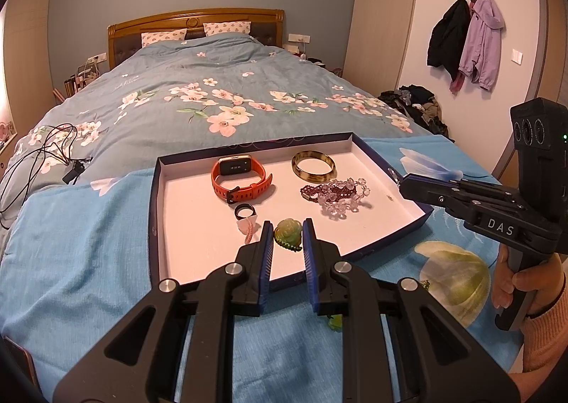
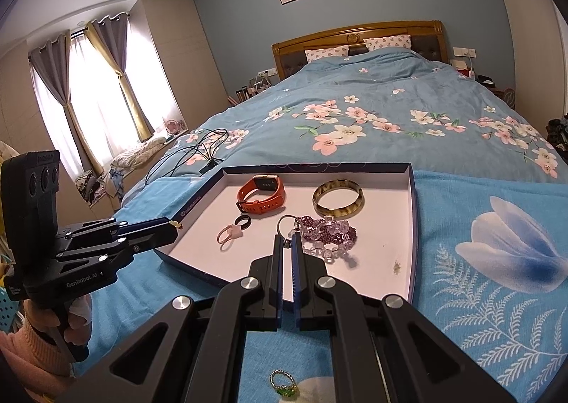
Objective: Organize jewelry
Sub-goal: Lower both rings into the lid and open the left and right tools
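At the bottom centre of the left wrist view, the left gripper [image 1: 287, 231] is clamped on a green flower-shaped pendant [image 1: 288, 232], held over the near edge of the tray [image 1: 158, 211]. Low in the right wrist view, the right gripper [image 2: 287, 243] has its tongs together, pinching a small metal clasp on a thin silver ring [image 2: 286, 222]. At the very bottom of that view a green beaded ring [image 2: 283, 383] lies on the blue cloth [image 2: 479, 296], outside the tray. Inside the tray, toward the middle of the frame, sit a pink loop piece [image 2: 229, 236] and a black ring [image 2: 244, 221], with a pile of purple and clear beads [image 2: 328, 234] to their right. Farther up lie an orange watch [image 2: 262, 194] and an amber bangle [image 2: 338, 198]. Beyond the tray stretches the floral duvet [image 2: 355, 108], with black cables [image 2: 198, 151] at its left.
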Tool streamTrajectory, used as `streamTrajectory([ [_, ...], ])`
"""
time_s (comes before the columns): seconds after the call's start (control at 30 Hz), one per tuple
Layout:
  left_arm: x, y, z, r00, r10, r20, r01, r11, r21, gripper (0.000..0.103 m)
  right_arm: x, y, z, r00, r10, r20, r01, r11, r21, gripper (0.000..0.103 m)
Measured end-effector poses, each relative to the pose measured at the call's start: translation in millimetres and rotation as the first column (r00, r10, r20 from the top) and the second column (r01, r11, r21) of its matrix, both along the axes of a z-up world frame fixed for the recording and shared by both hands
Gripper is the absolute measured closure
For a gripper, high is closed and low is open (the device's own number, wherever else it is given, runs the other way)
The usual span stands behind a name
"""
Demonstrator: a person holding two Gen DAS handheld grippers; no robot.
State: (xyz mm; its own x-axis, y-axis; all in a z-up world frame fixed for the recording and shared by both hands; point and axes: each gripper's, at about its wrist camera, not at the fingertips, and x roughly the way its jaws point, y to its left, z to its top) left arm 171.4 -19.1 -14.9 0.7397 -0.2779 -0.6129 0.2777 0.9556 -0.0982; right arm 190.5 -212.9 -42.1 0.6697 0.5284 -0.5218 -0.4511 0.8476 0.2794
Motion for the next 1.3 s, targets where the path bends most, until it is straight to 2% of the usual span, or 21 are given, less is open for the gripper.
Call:
streamTrajectory([
  [1.3,35.4,0.6,-16.1,0.999,0.040,-0.031,-0.039,0.999,0.035,0.086,24.7,8.5,-11.8,0.999,-0.011,-0.039,0.009,0.998,-0.056,0.100],
])
